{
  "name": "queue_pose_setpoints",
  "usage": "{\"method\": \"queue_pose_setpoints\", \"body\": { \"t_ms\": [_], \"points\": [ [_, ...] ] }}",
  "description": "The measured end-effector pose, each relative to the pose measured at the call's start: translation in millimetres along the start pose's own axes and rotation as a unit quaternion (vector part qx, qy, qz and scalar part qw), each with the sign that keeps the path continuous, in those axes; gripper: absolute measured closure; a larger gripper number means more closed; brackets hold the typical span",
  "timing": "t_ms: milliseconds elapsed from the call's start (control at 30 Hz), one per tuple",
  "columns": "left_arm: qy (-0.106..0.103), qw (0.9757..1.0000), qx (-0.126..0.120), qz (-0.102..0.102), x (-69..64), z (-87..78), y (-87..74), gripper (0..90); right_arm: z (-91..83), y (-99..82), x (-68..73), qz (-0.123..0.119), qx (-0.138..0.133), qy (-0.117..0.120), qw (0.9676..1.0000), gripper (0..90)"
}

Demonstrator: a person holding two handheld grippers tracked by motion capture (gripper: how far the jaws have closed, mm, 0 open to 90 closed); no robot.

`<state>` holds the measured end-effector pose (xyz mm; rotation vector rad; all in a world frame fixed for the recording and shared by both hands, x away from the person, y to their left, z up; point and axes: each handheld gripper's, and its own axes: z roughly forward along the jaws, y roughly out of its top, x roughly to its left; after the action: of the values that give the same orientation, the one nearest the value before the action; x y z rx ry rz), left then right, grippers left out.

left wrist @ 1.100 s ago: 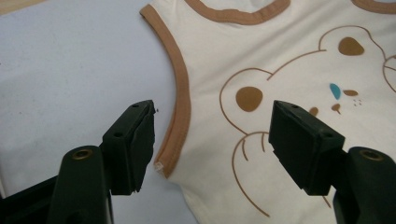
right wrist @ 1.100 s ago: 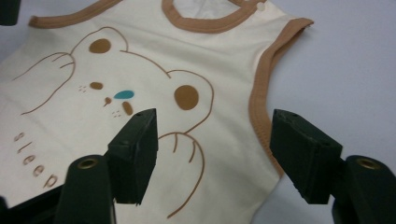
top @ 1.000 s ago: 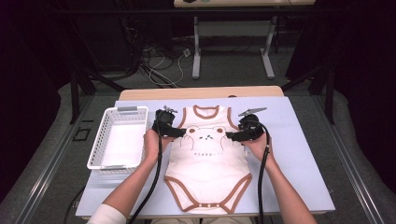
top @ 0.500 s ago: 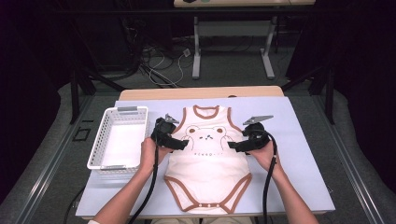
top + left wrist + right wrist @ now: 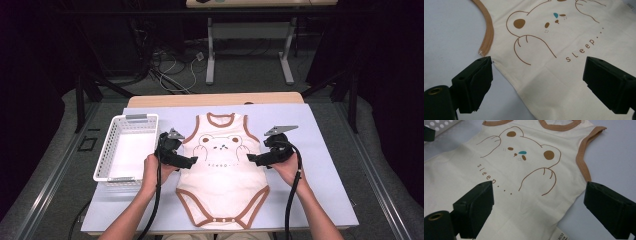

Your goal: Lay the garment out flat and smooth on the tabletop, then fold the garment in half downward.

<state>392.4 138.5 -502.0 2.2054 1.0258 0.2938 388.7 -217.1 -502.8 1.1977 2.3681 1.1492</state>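
- Fingers of the left gripper and the right gripper stand wide apart, having just been opening; nothing is clamped, and cloth lies beneath them.
- Flat on the lilac mat of the worktop, the bodysuit lies face up between both hands, just beside the white basket.
- A grab from here could catch only the top layer at the side seam, so a fold would drag or wrinkle the cloth.
- Closing off the edge would pinch nothing but mat.
- From the high view, fingertip contact with the cloth cannot be told.
- Only part of the care tag is in frame, its print unreadable.
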Motion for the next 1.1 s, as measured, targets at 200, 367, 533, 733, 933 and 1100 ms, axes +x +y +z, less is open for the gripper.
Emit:
{"method": "queue_pose_setpoints", "body": {
  "t_ms": [200, 367, 533, 733, 933, 1100],
  "points": [
    [0.007, 0.9999, 0.004, 0.011, 5.4, -1.2, 1.1, 7.4, -0.8, 1.0, -5.8, 0.007, -0.009, -0.007, 0.9999, 3.3],
    [0.012, 0.9998, 0.014, 0.004, 4.6, 3.2, 3.7, 4.8, 0.0, 3.6, -10.2, 0.013, -0.012, -0.012, 0.9998, 3.5],
    [0.013, 0.9998, 0.016, 0.000, 7.5, 4.8, 13.3, 3.3, 4.5, 4.9, -17.4, 0.017, -0.009, -0.019, 0.9997, 11.7],
    [0.018, 0.9994, 0.028, -0.009, 18.5, 5.9, 32.0, 3.5, 15.0, 7.1, -29.5, 0.029, -0.002, -0.037, 0.9989, 27.1],
    [0.022, 0.9982, 0.054, -0.016, 29.7, 22.5, 47.0, 9.3, 27.3, 11.2, -38.3, 0.036, 0.004, -0.056, 0.9978, 48.0],
    [0.029, 0.9945, 0.094, -0.034, 40.7, 45.5, 52.4, 17.5, 43.3, 11.0, -44.3, 0.049, 0.011, -0.074, 0.9960, 62.8]
  ]
}}
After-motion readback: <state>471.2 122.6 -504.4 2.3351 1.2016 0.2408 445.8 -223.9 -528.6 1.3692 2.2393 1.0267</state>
